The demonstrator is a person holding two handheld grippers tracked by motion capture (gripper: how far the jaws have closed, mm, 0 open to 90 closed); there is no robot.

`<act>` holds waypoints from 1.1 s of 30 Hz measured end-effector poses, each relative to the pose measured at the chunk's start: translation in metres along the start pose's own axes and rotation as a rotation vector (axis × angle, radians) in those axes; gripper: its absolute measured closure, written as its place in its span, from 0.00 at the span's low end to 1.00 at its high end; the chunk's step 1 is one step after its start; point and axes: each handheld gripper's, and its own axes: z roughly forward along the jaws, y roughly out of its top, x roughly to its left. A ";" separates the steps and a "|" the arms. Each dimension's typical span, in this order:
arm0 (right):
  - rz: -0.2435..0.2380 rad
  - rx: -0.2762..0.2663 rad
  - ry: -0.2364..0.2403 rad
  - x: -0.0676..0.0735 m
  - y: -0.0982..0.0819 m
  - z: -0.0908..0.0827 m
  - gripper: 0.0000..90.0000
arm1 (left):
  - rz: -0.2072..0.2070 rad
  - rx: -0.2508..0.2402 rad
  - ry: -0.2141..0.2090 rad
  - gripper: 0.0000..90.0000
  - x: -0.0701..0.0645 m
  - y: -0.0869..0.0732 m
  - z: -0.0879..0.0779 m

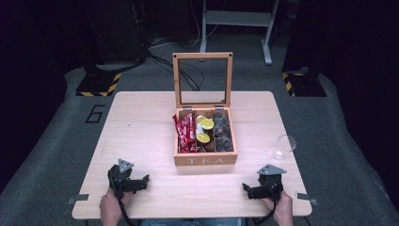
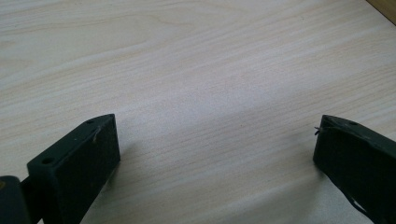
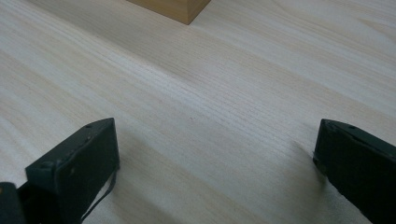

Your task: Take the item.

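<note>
While both hands rest at the near edge of the pale wooden bench [image 1: 141, 117], the left gripper [image 1: 141, 181] and the right gripper [image 1: 248, 189] lie released, jaws spread wide with only bare wood grain between them, as both gripper views confirm. Each gripper sits near its own near corner of the bench, pointing inward toward the other. Between them, set back toward the middle of the bench, stands the square light-wood tea box [image 1: 205, 160] marked TEA, its glass-paned lid [image 1: 203, 80] upright on the far side. Red packets [image 1: 186, 134] fill its left compartment, yellow-lidded capsules [image 1: 206, 125] the middle one, and dark pods [image 1: 222, 132] the right one. A clear plastic cup [image 1: 284, 147] stands near the right edge of the bench, well apart from the box.
</note>
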 end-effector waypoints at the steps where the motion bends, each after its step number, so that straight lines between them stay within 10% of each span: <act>1: 0.000 0.000 0.000 0.000 0.000 0.000 0.00 | -0.001 0.000 0.000 0.00 0.000 0.000 0.000; 33: 0.029 0.057 -0.018 0.004 0.009 0.002 0.00 | -0.011 -0.001 0.005 0.00 -0.001 0.000 0.000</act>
